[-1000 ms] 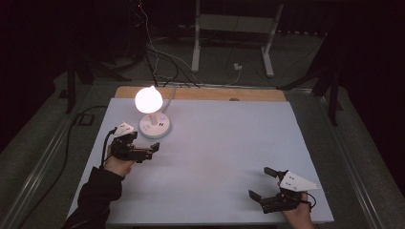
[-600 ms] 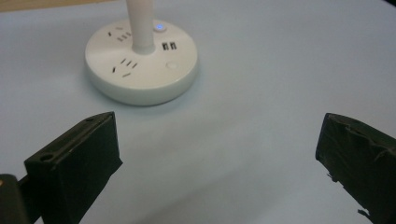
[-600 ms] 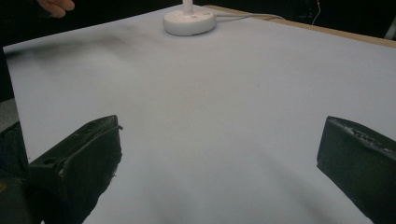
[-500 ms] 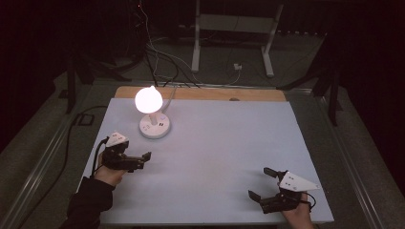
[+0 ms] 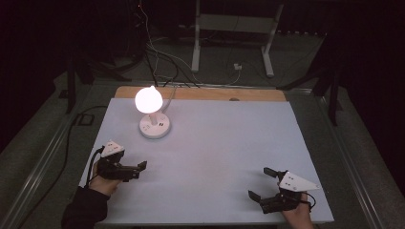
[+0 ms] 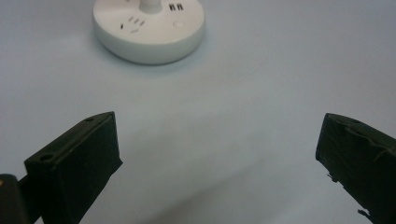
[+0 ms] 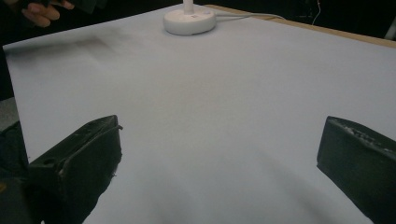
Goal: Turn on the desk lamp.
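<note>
High view: left claw (image 5: 138,169) gapes wide and empty, near the lit lamp (image 5: 154,112); right claw (image 5: 260,183), also wide and empty, rests near-right on the table (image 5: 229,143).

Lit lamp (image 5: 154,114) sole obstacle on table (image 5: 229,143)

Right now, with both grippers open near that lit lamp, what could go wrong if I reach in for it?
The lamp is top-heavy: a glowing bulb on a thin stem above a round base. A push from the left gripper might tip it. Its cord runs off the table's far edge, so dragging the base could snag it. The right gripper sits far away at the near corner, so it may be too late to steady anything.
</note>
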Available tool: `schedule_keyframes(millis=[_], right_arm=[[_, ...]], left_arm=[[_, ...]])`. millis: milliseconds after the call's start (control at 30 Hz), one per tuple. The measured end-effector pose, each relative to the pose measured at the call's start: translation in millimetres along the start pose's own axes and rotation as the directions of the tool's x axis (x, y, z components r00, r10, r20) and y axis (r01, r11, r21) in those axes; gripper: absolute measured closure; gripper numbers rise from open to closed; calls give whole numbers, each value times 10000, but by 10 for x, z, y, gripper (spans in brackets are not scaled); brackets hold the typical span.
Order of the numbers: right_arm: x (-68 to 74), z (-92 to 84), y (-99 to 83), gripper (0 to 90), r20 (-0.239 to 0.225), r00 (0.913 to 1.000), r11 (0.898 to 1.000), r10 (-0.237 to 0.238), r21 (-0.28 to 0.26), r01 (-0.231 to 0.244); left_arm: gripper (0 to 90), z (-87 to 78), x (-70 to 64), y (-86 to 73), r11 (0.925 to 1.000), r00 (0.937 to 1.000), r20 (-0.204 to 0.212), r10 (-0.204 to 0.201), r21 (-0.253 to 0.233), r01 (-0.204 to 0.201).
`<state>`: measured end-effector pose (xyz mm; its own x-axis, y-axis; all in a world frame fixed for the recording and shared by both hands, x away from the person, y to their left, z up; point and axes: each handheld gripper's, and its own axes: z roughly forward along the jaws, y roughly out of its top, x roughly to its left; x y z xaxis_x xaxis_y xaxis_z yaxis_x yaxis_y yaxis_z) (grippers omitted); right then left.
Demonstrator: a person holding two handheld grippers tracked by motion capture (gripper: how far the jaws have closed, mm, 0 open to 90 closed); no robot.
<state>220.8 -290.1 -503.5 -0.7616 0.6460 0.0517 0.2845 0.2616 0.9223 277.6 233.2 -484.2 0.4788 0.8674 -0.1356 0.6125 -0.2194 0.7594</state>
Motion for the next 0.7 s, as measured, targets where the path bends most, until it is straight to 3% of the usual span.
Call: schedule_keyframes(millis=[400,467,700], right_arm=[[1,13,-8,0,-13,10000,10000,35,79,-35],[3,15,-11,0,-13,10000,9999,24,129,-24],[3,17,-10,0,-46,10000,9999,31,115,-30]], left_arm=[[4,-72,-38,-276,9998,9999,9,-144,165,143],[4,-58,-54,-322,9992,10000,9,49,388,-49],[4,-10,-61,-400,9990,9998,9,223,390,-223]])
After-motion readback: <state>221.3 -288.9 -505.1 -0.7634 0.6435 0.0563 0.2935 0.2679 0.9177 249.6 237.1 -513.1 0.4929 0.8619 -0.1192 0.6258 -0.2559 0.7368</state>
